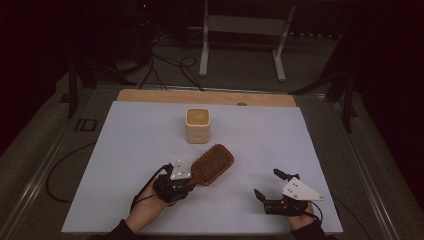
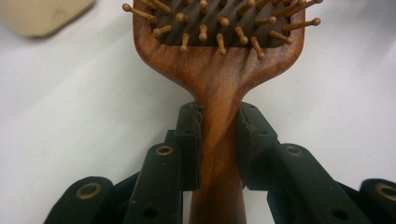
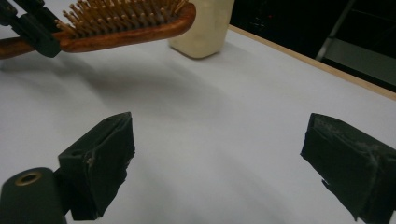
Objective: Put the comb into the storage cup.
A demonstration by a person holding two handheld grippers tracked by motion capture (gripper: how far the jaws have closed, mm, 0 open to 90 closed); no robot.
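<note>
Since the wooden paddle hairbrush (image 1: 212, 164) looks bound for the square cream cup (image 1: 197, 125) just beyond its head, we judge the step goes best if we keep the grip firm and tip the brush up before lowering its handle into the cup's open top. Our left gripper (image 2: 219, 140) pinches the handle at the neck, bristles up, with the head raised off the white table (image 1: 125, 150). Our right gripper (image 3: 219, 158) is spread wide on nothing, well to the right of the cup.
</note>
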